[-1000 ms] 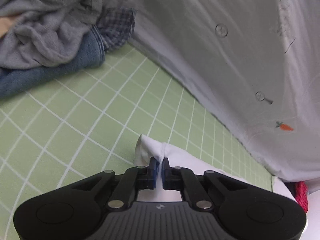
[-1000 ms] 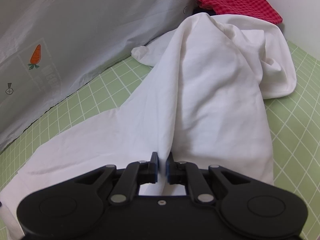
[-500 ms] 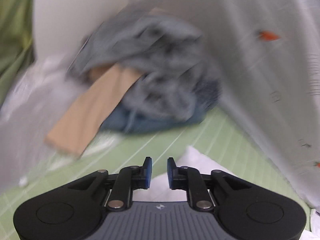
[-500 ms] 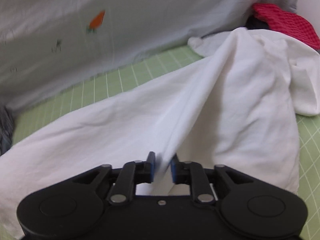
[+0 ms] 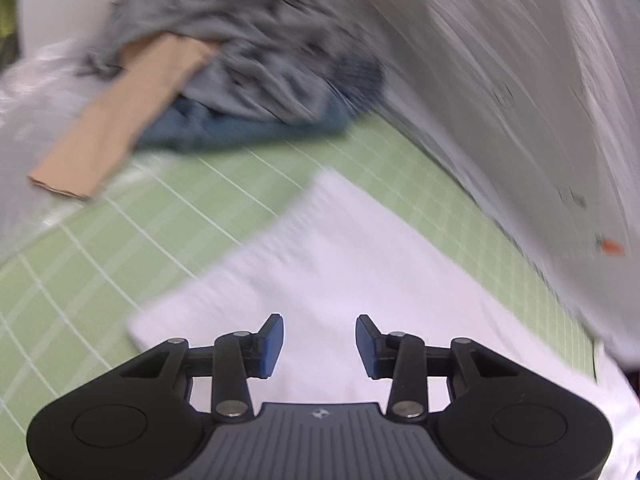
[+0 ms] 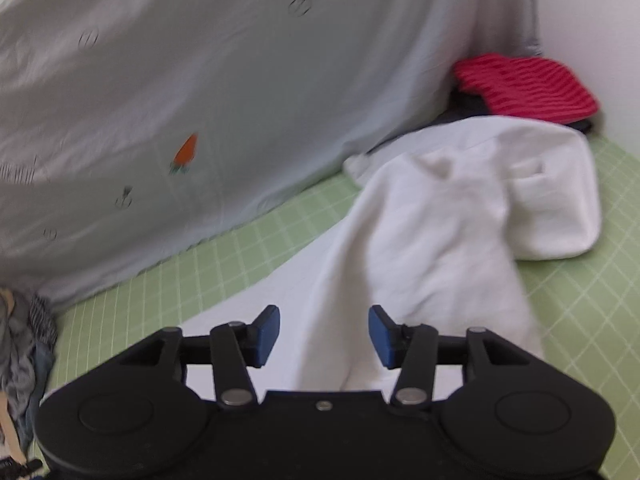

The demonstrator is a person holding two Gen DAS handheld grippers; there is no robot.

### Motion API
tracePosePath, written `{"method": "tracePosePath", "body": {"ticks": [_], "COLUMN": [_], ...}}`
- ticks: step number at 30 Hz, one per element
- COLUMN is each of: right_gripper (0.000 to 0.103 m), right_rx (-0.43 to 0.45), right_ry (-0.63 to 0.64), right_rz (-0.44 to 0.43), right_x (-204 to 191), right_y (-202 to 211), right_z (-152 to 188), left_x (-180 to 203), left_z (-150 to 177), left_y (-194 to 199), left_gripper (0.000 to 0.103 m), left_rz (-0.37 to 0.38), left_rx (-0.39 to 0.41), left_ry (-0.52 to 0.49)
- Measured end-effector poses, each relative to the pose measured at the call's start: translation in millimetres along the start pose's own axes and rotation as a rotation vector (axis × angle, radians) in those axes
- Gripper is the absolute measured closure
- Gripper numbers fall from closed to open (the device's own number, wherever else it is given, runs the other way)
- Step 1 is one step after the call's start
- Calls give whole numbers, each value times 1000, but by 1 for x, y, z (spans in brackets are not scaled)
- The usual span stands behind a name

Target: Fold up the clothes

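Both grippers are spread wide with nothing between the blue pads. The left gripper [image 5: 319, 340] hangs over the near end of the white garment [image 5: 340, 264], which lies flat on the green grid mat [image 5: 100, 240], one corner pointing away from the camera. That view is pretty smeared, so fine detail is a wash. Past the corner there's bare mat, then a heap of clothes: a blue denim piece [image 5: 240, 130] at the bottom, crumpled grey fabric [image 5: 256, 40] on top, and a tan strip [image 5: 120, 116] sticking out toward the left. A pale grey sheet with little carrot prints [image 5: 520, 80] runs along the right side.

The right gripper [image 6: 324, 332] sits over the other stretch of the same white garment [image 6: 432, 232]. Here it's raised in a ridge running away between the fingers, ending in a bunched, rumpled lump further out. Behind that lump sits a red striped cloth [image 6: 528, 84] on top of something dark, up against the wall. The carrot sheet [image 6: 200, 100] fills the left and back of this view.
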State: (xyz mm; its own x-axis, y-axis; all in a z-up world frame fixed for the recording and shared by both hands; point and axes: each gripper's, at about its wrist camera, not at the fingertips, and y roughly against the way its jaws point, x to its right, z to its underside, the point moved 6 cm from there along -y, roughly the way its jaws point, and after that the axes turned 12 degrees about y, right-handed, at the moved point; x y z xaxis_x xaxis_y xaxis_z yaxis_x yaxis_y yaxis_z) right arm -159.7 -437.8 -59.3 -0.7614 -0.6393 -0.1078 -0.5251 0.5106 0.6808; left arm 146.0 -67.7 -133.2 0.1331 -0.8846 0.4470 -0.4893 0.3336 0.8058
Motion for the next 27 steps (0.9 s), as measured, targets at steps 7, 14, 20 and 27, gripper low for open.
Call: {"method": "tracePosePath", "body": {"ticks": [7,14,20,27], "right_gripper": [48,34,22,66], "right_rx": [7,-113,-171,-199], "right_ry": [-122,-189,-135,-54], "right_rz": [126,93,30,-97], "right_x": [84,133,140,132], "right_y": [11,-22,-65,-92], "right_z": [24,58,60,50], "left_x": [37,52,65,67], "left_z": [49,86,102,112], "left_y": [0,4,10,1], "left_gripper": [61,60,59,53], "left_rz": [13,-32,-80,-116], "left_rx": [-67,-77,-68,-82], "left_ry": [-138,-168,-194,-191]}}
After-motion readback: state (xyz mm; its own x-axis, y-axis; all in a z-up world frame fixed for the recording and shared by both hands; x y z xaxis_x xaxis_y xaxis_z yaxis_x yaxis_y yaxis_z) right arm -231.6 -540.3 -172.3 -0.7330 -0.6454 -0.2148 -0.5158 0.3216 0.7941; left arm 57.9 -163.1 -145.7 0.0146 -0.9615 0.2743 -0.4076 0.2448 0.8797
